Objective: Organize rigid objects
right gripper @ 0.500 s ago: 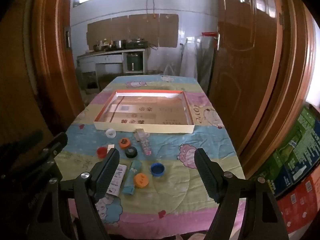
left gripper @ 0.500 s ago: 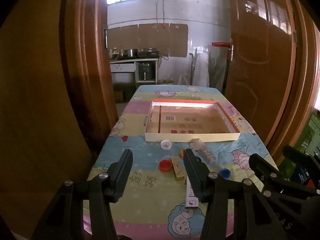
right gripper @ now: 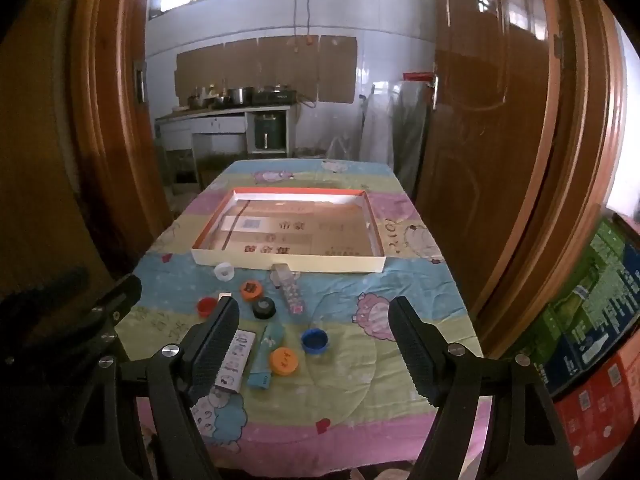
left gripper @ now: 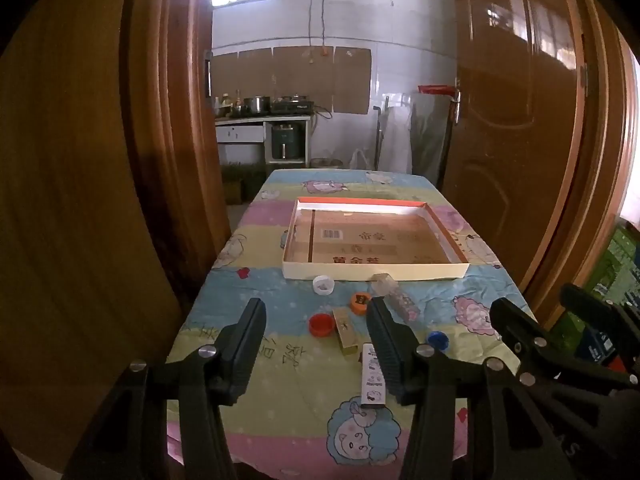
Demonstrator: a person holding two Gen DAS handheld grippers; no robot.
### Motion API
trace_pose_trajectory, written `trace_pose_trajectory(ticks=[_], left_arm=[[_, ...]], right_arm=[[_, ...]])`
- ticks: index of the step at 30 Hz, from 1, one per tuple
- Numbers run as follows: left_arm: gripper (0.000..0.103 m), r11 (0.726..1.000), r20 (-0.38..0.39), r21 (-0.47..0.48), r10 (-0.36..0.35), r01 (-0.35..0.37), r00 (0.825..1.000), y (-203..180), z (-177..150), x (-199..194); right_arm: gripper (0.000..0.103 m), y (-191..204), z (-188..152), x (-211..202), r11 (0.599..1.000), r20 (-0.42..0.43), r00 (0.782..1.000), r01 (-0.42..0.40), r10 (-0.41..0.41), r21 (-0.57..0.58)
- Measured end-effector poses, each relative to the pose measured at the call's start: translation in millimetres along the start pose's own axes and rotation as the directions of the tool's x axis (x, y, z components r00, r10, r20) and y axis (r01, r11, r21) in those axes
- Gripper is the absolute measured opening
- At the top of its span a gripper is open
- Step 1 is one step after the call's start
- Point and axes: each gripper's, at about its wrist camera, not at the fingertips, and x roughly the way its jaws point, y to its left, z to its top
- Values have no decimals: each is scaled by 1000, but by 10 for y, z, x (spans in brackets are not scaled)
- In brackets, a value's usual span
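A shallow cardboard tray (left gripper: 376, 271) (right gripper: 288, 262) lies mid-table, nothing in it. In front of it lie a white cap (right gripper: 224, 271), orange caps (right gripper: 251, 290) (right gripper: 283, 361), a red cap (right gripper: 207, 306), a black cap (right gripper: 264, 307), a blue cap (right gripper: 314, 341), a clear box (right gripper: 290, 290), a teal box (right gripper: 268, 350), a white box (right gripper: 236, 358) and a tan box (left gripper: 345, 330). My left gripper (left gripper: 316, 320) is open above the near table. My right gripper (right gripper: 314, 320) is open above the caps. Both hold nothing.
The table has a pastel cartoon cloth (right gripper: 400, 344). Wooden doors stand to the left (left gripper: 80, 200) and right (left gripper: 520, 140). Coloured cartons (right gripper: 592, 328) are stacked at the right. A kitchen counter (left gripper: 264, 120) is behind.
Both grippers have shifted very slightly; the objects on the table have not moved.
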Motion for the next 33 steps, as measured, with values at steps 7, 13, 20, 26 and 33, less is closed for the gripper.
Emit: trace_pose_trajectory(ticks=[7, 13, 20, 26, 33], left_arm=[[53, 1000, 1, 1, -4, 4, 1000, 15, 4, -28], [53, 1000, 1, 2, -9, 9, 1000, 21, 10, -98], [53, 1000, -1, 0, -9, 9, 1000, 23, 8, -90], [53, 1000, -6, 0, -8, 8, 1000, 15, 0, -49], [53, 1000, -6, 0, -8, 8, 1000, 17, 1, -47]], right_arm=[[79, 13, 12, 5, 1000, 1, 1000, 2, -2, 0], [79, 3, 1, -19, 1000, 3, 1000, -1, 1, 2], [79, 5, -1, -20, 1000, 4, 1000, 0, 0, 3], [79, -1, 3, -18, 1000, 3, 1000, 0, 0, 6], [79, 2, 0, -23, 1000, 3, 1000, -1, 1, 5]])
